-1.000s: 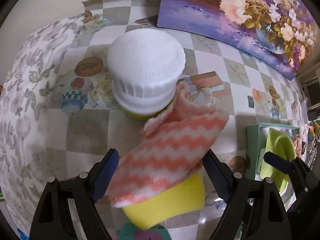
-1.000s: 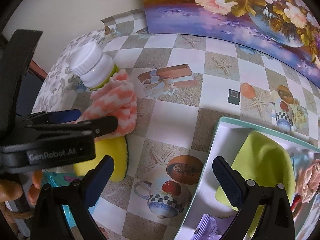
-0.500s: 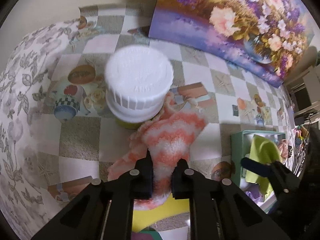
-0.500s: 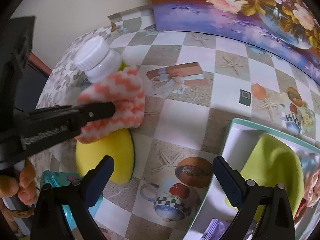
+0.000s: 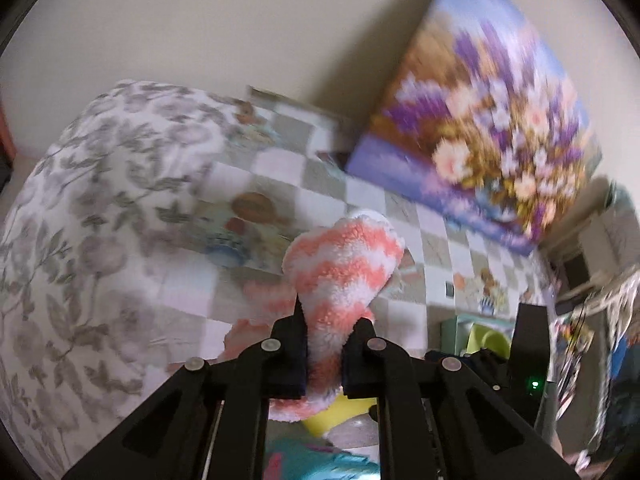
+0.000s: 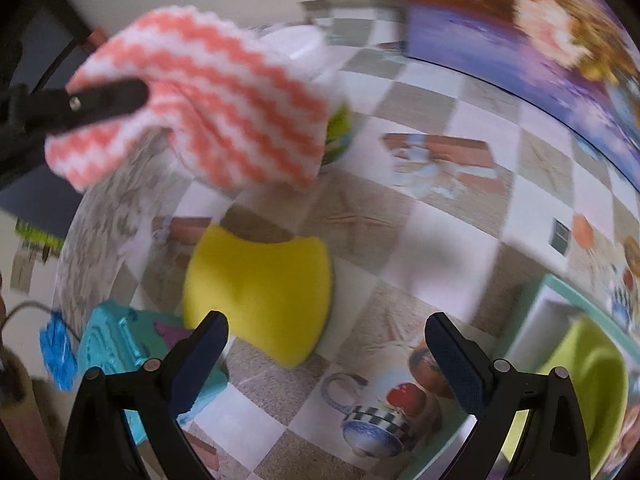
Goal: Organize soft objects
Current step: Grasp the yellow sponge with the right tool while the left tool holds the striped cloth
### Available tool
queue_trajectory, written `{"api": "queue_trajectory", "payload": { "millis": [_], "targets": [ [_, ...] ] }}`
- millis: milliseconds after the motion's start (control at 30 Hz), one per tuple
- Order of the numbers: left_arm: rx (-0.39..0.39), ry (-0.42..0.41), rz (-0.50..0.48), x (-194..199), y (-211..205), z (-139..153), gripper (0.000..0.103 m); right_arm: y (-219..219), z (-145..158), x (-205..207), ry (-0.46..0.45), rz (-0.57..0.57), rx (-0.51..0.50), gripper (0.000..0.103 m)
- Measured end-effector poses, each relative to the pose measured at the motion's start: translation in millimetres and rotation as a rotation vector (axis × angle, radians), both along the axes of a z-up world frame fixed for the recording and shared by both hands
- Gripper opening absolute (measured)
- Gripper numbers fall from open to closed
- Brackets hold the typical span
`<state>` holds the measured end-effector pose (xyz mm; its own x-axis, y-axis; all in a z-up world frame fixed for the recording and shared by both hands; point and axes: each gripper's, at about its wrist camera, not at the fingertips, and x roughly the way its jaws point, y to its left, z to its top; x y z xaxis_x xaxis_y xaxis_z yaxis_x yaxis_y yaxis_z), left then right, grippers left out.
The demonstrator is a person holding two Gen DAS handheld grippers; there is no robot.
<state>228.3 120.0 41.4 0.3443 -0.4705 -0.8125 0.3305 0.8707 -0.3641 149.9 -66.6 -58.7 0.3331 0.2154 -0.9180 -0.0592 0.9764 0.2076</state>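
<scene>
Cloth, pink and white zigzag, hangs above the worktop, pinched in the left tool. Right tool stands spread over a yellow sponge on the checked covering. A green box holds a lime cloth; a flower painting leans on the wall.

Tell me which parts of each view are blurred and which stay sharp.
Left wrist view: the painting and tablecloth smear with motion, while the striped cloth in the left gripper stays sharp. Right wrist view: the yellow sponge and painting are soft, the right gripper crisp; fisheye bending curves the table edges.
</scene>
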Motion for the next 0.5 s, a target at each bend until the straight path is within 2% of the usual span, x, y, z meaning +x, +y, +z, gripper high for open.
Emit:
{"api": "queue_trajectory", "payload": {
  "millis": [167,500],
  "targets": [
    [-0.057,0.003,0.101,1.0,51.9,-0.6,0.012,3.9,-5.7,8.4,0.017,0.091,0.027,0.100],
    [-0.115,-0.015,0.203,-15.7,125.3,-10.7,0.012,12.0,-25.0,18.1,0.063,0.192,0.008,0.100]
  ]
}}
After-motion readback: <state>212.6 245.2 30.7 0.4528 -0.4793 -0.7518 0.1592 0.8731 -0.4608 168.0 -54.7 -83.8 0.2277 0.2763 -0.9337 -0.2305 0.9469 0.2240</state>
